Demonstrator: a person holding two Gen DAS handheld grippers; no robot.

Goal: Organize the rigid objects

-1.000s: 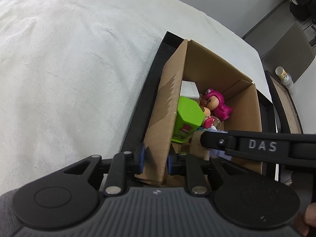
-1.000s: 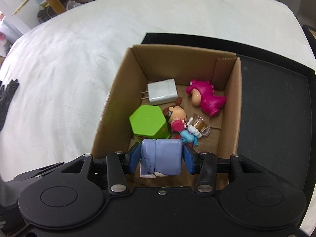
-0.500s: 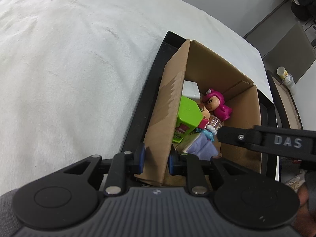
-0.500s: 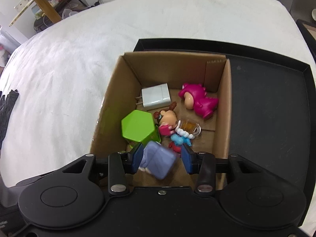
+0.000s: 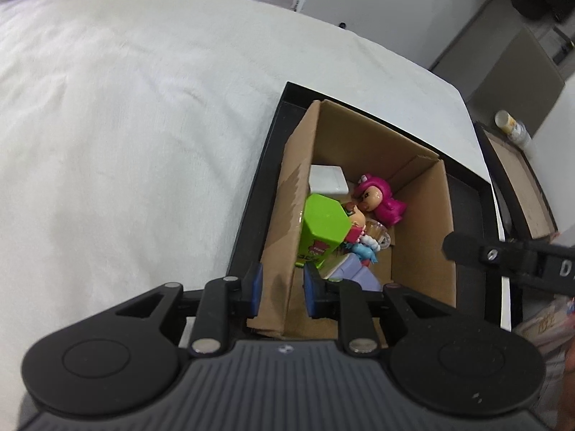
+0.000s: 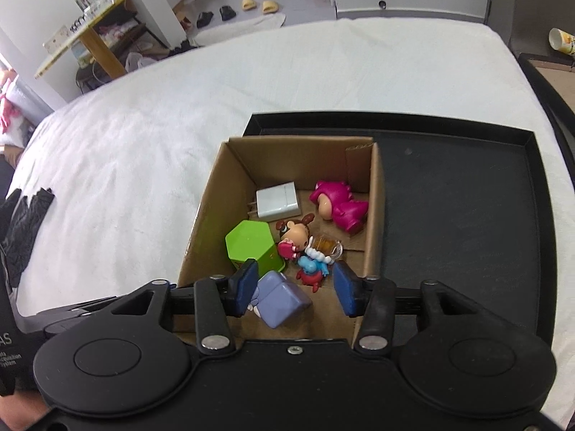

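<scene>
Release into cardboard box (image 6: 373, 215) — right gripper (image 6: 296, 289) opening, lavender block (image 6: 280, 300) free; left gripper (image 5: 280, 283) narrow, pinching the box wall — withdraw straight upward.

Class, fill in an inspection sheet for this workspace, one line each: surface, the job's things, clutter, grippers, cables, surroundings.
Surface: white cloth with a black tray on it.
Job's things: cardboard box on the tray, holding a white charger, green hexagonal box, pink figure, small figures with a tiny mug, and a lilac block.
Clutter: black glove at the cloth's edge.
Grippers: left gripper clamps the box's near wall; right gripper is opening, its pads off the lilac block lying in the box.
Cables: nothing seen.
Surroundings: shelf with jars, shoes on the floor, paper cup.
</scene>
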